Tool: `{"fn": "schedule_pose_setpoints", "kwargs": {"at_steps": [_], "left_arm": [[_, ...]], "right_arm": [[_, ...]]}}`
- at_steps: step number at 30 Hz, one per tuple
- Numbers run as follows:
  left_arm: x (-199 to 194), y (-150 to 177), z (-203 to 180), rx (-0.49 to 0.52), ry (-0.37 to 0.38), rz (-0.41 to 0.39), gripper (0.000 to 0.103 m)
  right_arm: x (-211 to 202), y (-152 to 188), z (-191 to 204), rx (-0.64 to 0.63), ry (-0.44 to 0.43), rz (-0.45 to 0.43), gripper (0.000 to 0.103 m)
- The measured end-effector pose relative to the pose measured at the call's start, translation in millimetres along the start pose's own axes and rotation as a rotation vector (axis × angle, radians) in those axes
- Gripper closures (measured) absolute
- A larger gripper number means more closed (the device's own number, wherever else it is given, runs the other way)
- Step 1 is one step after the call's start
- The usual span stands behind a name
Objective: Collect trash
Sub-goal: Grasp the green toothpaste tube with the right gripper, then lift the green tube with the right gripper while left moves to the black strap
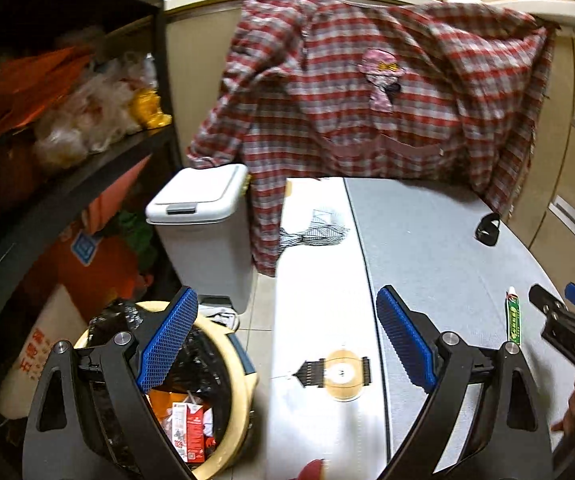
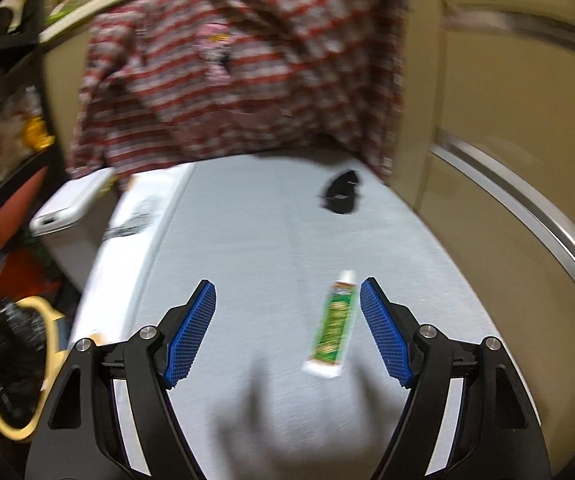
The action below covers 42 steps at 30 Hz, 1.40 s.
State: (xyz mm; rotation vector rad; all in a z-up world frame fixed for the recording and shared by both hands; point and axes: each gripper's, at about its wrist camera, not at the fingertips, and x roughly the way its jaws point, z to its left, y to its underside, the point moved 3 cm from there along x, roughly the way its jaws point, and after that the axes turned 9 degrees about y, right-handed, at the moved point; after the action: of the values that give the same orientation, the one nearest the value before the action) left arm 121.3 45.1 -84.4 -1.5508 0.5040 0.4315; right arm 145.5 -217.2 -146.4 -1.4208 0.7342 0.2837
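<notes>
A small green and white tube (image 2: 332, 330) lies on the grey table (image 2: 255, 240); the same tube (image 1: 513, 316) shows at the right in the left wrist view. My right gripper (image 2: 287, 332) is open, its blue pads (image 2: 385, 340) either side of the tube and apart from it. My left gripper (image 1: 287, 340) is open and empty, spanning the table's edge and a yellow-rimmed bin (image 1: 231, 400) with a black liner and cartons inside. A small black object (image 2: 341, 196) lies further back on the table. The right gripper (image 1: 567, 320) shows at the right edge of the left wrist view.
A white lidded bin (image 1: 199, 216) stands on the floor beyond the yellow bin. A red checked shirt (image 1: 367, 100) hangs over the counter behind the table. Dark shelves (image 1: 67, 140) with bags fill the left. A round tan disc (image 1: 341, 374) lies on the white table part. Cabinet doors (image 2: 507, 120) stand right.
</notes>
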Motion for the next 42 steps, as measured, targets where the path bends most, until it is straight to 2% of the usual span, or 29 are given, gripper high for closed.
{"fn": "schedule_pose_setpoints", "kwargs": {"at_steps": [4,8,13,22,26,27,30,42], "left_arm": [[6.6,1.0,-7.9,0.022,0.002,0.01,0.015],[11.5,1.6,-5.9,0.015,-0.002,0.022,0.015],[16.2,2.6,2.8,-0.009,-0.003,0.04,0.015],[21.1,3.6,8.9,-0.027,0.005,0.052,0.015],[21.0,3.4,6.2,-0.015,0.01,0.048,0.015],[20.9,3.2,5.7,-0.012,0.009,0.047,0.015],[20.7,3.3,5.9,-0.016,0.009,0.048,0.015],[19.3,2.2,10.9,-0.043,0.005,0.04,0.015]], "right_arm": [[35.1,1.7,-24.5,0.09,0.014,0.059,0.051],[62.9,4.9,-33.3,0.151,0.023,0.093,0.052],[82.6,4.6,-23.6,0.123,0.053,0.101,0.052],[107.2,10.6,-13.0,0.068,0.101,0.18,0.052],[117.4,16.2,-14.9,0.058,0.119,0.253,0.069],[117.2,16.5,-15.5,0.059,0.119,0.248,0.073],[116.8,18.8,-14.3,0.047,0.107,0.244,0.074],[75.6,-8.1,-20.3,0.062,0.103,0.094,0.074]]}}
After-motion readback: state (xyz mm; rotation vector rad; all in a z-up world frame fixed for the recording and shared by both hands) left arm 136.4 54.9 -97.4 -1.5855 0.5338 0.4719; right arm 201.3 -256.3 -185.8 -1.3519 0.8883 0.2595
